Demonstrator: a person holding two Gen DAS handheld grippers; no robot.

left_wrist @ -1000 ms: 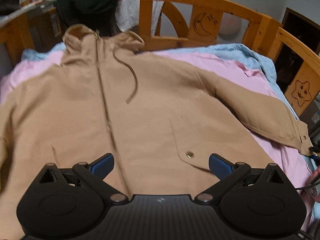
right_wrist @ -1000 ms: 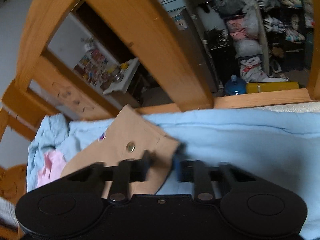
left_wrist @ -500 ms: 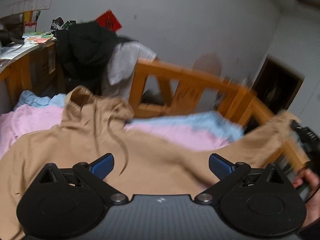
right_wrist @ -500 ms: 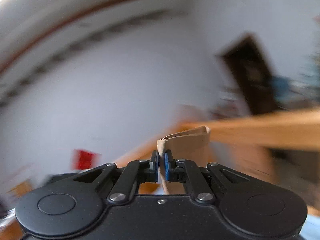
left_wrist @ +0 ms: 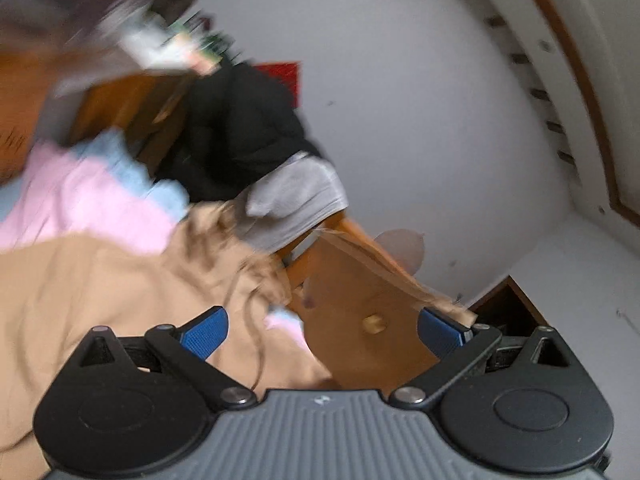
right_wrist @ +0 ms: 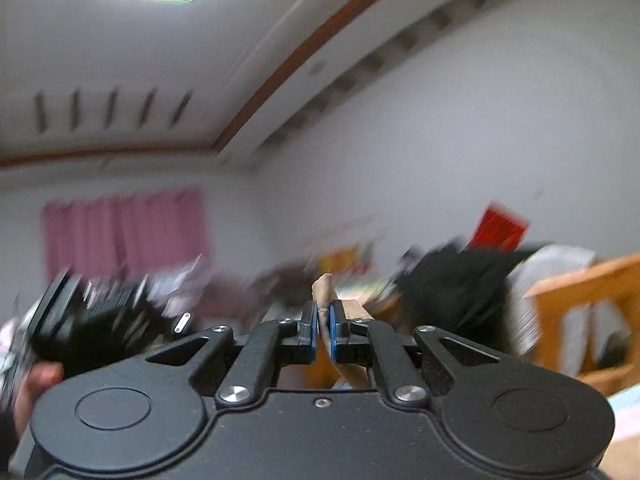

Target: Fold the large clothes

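Observation:
A large tan hooded jacket lies on the bed over pink and blue bedding. Its right sleeve with a brass snap is lifted and hangs across the view between my left gripper's fingers. My left gripper is open, its blue pads wide apart, just above the jacket. My right gripper is shut on the tan sleeve cuff, which sticks up between the pads, raised in the air and pointing at the wall. The other hand-held gripper shows blurred at the left of the right wrist view.
A wooden bed rail carries a black garment and a grey one. Pink bedding and blue bedding lie under the jacket. A pink curtain hangs at the far wall.
My right gripper has swung the held sleeve cuff up and left, over the jacket. The left gripper has tilted up and turned; the sleeve now hangs in front of it.

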